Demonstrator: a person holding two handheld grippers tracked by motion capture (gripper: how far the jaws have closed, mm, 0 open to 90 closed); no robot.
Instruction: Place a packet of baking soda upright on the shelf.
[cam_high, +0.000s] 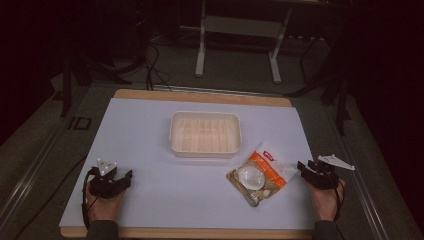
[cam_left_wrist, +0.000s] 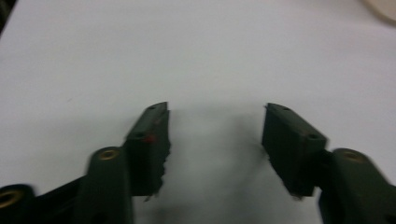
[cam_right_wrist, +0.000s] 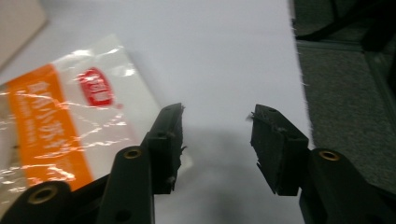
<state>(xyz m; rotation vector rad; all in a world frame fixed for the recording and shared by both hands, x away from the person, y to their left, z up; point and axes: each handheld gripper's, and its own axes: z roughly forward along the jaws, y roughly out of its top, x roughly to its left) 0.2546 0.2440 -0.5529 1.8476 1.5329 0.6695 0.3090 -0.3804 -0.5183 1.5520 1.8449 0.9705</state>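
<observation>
Resting wide open and empty, the right claw (cam_high: 306, 168) beside the glossy packet (cam_high: 261, 172) risks slipping off its film, the left claw (cam_high: 125, 178) equally agape and idle.

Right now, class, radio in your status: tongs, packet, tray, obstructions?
Left tongs open, empty. Right tongs open, beside snack packet, not touching. Tray empty, nothing in the way.

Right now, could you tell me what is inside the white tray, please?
The tray looks empty: only its ribbed floor shows. The near wall hides a strip of that floor, so anything flat against it cannot be seen. The bag lies outside, on the table.
</observation>
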